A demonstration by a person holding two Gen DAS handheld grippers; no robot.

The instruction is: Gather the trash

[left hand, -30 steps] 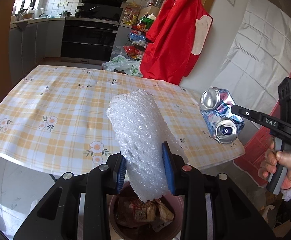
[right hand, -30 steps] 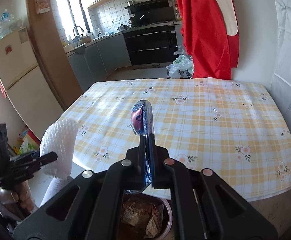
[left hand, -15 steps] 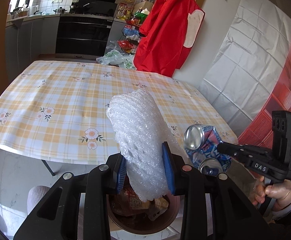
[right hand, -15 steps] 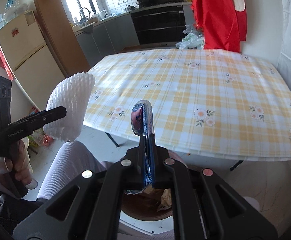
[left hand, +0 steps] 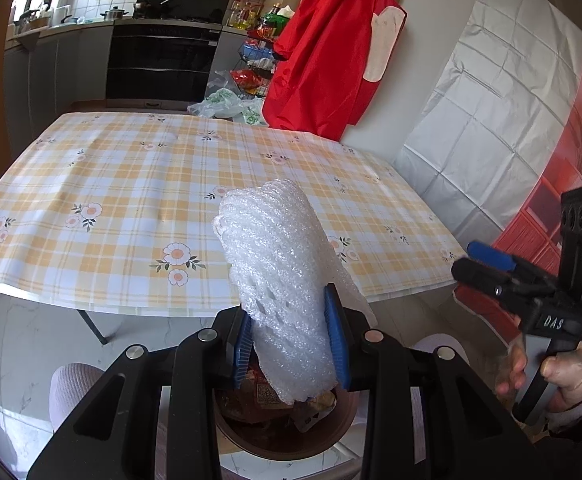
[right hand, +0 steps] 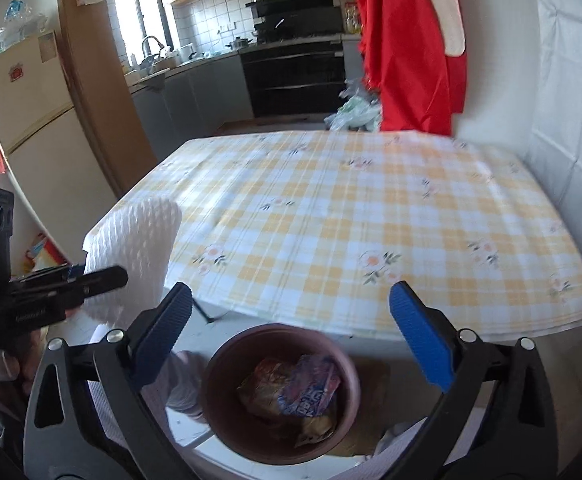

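Two grippers are working above one landmark, the brown trash bin (right hand: 279,394), which is standing on the pale floor just off the near edge of the table (right hand: 371,216) with the yellow checked cloth.

1. Surroundings. I am seeing a red garment (left hand: 331,60) hanging beyond the far edge of the table, and a black oven (right hand: 295,76) farther back in the kitchen. Nothing is lying between either gripper and the mouth of the bin.

2. Task items. A crushed can (right hand: 311,390) with blue and red print is lying inside the bin on top of crumpled wrappers. A white foam net sleeve (left hand: 283,284) is hanging directly above the bin, its lower end reaching down toward the rim.

3. Left gripper (left hand: 291,348). I am reading its jaws as pinching the foam net sleeve near its lower part, one blue pad on each side, with most of the sleeve sticking up past the pads.

4. Right gripper (right hand: 291,336). I am reading its jaws as spread wide and holding nothing. The bin is sitting below the gap between the two blue pads, with the can well apart from both.
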